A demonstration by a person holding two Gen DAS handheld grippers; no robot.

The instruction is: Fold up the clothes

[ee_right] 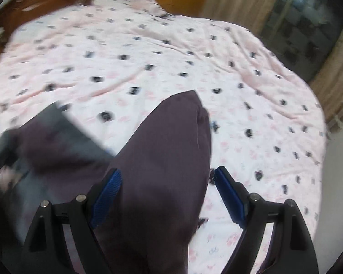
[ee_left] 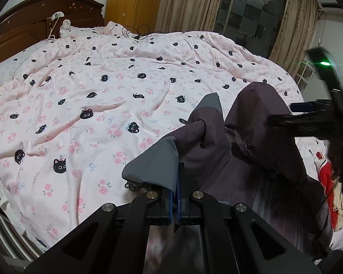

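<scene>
Left gripper [ee_left: 176, 196] clamped; right gripper [ee_right: 169, 182] fingers spread.

Dark plum jacket [ee_left: 258, 137] with grey panels, crumpled at near edge of bed [ee_left: 80, 105]. Grey corner pinched between closed left tongs [ee_left: 176, 196], lifted off the cover. One plum sleeve [ee_right: 169, 150] stretched away across pink cat-print cover, lying between the spread blue pads of right tongs [ee_right: 169, 180], not gripped. Grey panel to its left, blurred.
</scene>
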